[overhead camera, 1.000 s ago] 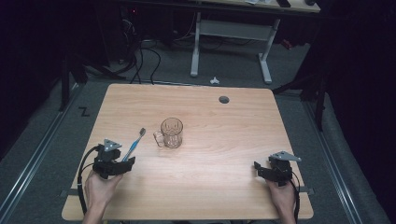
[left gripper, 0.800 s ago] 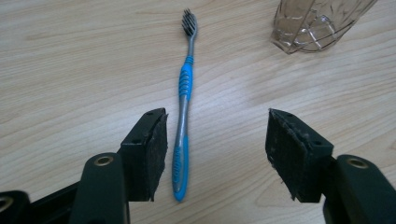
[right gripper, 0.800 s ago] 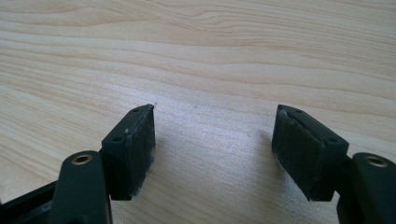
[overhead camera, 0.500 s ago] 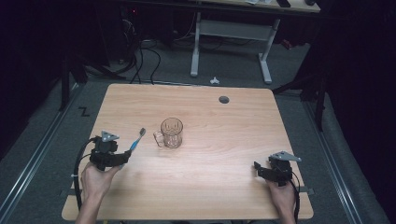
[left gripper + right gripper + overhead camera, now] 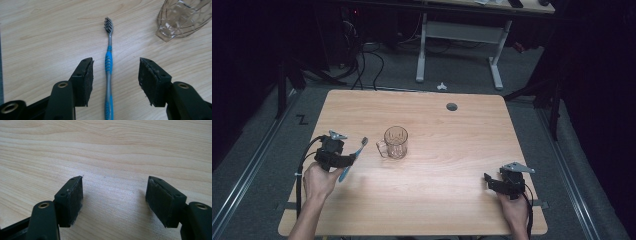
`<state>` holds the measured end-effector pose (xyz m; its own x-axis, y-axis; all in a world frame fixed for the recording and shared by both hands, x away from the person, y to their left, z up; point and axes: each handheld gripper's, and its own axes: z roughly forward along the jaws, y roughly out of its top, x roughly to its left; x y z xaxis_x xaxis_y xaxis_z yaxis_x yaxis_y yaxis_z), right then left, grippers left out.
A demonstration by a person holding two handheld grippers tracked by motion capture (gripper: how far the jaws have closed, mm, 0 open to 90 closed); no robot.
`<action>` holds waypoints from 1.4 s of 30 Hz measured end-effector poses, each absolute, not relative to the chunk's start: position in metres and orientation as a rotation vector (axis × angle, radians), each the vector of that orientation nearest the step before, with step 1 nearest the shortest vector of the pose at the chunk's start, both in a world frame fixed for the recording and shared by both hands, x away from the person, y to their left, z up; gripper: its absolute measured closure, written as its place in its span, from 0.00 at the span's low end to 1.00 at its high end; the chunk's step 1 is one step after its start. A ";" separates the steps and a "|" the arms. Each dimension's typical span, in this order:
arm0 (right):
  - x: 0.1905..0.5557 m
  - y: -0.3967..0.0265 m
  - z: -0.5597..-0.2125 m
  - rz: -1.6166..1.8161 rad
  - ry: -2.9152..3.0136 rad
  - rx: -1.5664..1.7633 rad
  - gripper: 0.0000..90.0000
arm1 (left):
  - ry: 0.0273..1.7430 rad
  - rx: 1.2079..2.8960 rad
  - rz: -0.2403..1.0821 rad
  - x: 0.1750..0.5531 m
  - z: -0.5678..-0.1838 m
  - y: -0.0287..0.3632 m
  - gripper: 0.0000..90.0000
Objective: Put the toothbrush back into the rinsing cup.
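Observation:
A blue and grey toothbrush (image 5: 354,158) (image 5: 108,65) lies flat on the wooden table, its bristles pointing away from me. My left gripper (image 5: 343,159) (image 5: 115,75) is open, one jaw on either side of the handle, neither touching it. To the right of the brush stands a clear glass mug (image 5: 395,142) (image 5: 183,17), its handle facing left. Near the table's front right corner my right gripper (image 5: 493,183) (image 5: 115,200) rests open over bare wood, nothing between its jaws.
The table (image 5: 452,145) has a round cable hole (image 5: 451,106) at the back. Beyond its far edge are a white desk frame (image 5: 459,40) and floor cables (image 5: 367,55). A metal rail (image 5: 252,160) runs along the left side.
My left gripper has moved forward and to the right until its open jaws straddle the toothbrush handle. The right gripper has stayed where it was.

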<state>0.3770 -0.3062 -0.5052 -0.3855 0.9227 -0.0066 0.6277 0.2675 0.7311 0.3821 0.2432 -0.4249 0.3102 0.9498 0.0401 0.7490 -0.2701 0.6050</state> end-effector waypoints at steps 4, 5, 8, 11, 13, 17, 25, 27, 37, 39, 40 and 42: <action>0.377 -0.306 -0.505 0.912 2.109 1.402 0.34 | 1.499 2.111 0.553 0.392 -0.425 0.241 0.53; 0.377 -0.306 -0.505 0.912 2.109 1.402 0.34 | 1.502 2.112 0.552 0.394 -0.426 0.241 0.53; 0.377 -0.306 -0.505 0.912 2.109 1.401 0.34 | 1.514 2.119 0.551 0.396 -0.429 0.242 0.54; 0.377 -0.306 -0.505 0.913 2.109 1.402 0.34 | 1.526 2.128 0.544 0.401 -0.433 0.242 0.55; 0.377 -0.306 -0.505 0.914 2.109 1.404 0.34 | 1.538 2.139 0.535 0.404 -0.435 0.243 0.56; 0.377 -0.306 -0.505 0.912 2.110 1.400 0.34 | 1.551 2.140 0.523 0.408 -0.438 0.245 0.58; 0.377 -0.305 -0.505 0.902 2.109 1.399 0.34 | 1.576 2.151 0.480 0.418 -0.448 0.250 0.61; 0.377 -0.305 -0.505 0.902 2.109 1.398 0.34 | 1.578 2.150 0.474 0.420 -0.449 0.250 0.61; 0.377 -0.305 -0.505 0.903 2.109 1.399 0.34 | 1.610 2.151 0.437 0.430 -0.460 0.252 0.62; 0.377 -0.305 -0.505 0.904 2.108 1.399 0.34 | 1.614 2.141 0.419 0.432 -0.462 0.252 0.62; 0.377 -0.305 -0.505 0.904 2.108 1.400 0.34 | 1.611 2.132 0.411 0.433 -0.462 0.252 0.62; 0.377 -0.305 -0.505 0.903 2.108 1.400 0.34 | 1.608 2.125 0.404 0.434 -0.463 0.251 0.62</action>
